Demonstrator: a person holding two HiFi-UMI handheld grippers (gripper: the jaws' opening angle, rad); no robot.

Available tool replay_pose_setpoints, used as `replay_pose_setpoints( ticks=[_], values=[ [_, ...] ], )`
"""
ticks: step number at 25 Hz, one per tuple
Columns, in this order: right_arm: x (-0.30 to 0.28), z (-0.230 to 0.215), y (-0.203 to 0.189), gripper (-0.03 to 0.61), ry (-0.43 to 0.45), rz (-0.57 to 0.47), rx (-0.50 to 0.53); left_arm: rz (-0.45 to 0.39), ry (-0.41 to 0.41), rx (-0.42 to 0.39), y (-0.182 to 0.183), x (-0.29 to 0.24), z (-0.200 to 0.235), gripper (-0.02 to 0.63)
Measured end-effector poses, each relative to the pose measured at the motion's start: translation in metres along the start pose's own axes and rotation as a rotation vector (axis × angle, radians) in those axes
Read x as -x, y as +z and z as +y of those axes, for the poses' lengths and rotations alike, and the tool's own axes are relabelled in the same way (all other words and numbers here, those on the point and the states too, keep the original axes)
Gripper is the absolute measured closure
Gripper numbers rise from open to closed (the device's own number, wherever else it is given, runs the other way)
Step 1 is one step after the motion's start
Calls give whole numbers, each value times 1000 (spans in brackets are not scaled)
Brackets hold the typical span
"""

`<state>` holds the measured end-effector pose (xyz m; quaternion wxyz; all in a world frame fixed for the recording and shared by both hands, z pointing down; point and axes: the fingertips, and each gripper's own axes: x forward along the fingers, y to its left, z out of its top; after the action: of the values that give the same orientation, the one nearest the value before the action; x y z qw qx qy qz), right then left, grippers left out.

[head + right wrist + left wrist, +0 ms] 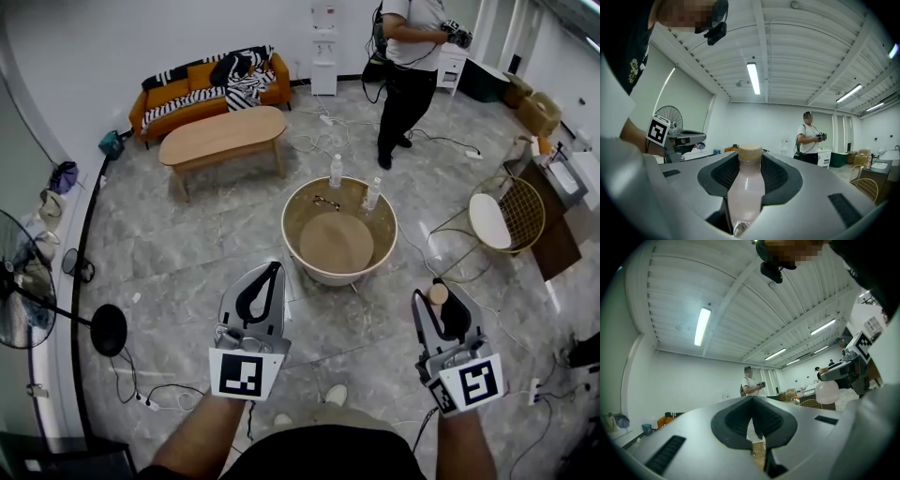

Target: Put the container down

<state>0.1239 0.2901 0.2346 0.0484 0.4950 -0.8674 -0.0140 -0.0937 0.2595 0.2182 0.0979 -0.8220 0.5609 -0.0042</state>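
1. Where the near edge of the head view is reached by the person's forearms, two grippers are held above the grey tiled floor (187,253).
2. At near left, the left gripper (270,274) is seen with its jaws brought together at the tips, and nothing is held between them.
3. At near right, the right gripper (439,302) is clamped on one container (437,293), a pale pinkish bottle with a tan cap. It is held upright between the dark pads (780,176) and off the floor.
4. Just beyond the grippers, one round table (309,267) with a raised rim is seen. Two clear bottles (336,171) stand at its far side, and one pair of glasses (326,202) lies near them.
5. To the table's right, one wire chair (506,217) with a white seat is placed.
6. Farther left, one oval coffee table (225,136) is set before one orange sofa (173,94).
7. At far right, one standing person (408,66) is visible.
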Motion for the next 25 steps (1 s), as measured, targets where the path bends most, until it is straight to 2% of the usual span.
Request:
replay_pose_setpoints(
  ticks=[17,25],
  values=[
    [0,-66,-10,425,64,-12,-12,15,38,-40,8,-43,-45,598],
    [-16,-74,-15,425,76,-11,-17,21,45,-47,1,-56,-38,598]
  ],
)
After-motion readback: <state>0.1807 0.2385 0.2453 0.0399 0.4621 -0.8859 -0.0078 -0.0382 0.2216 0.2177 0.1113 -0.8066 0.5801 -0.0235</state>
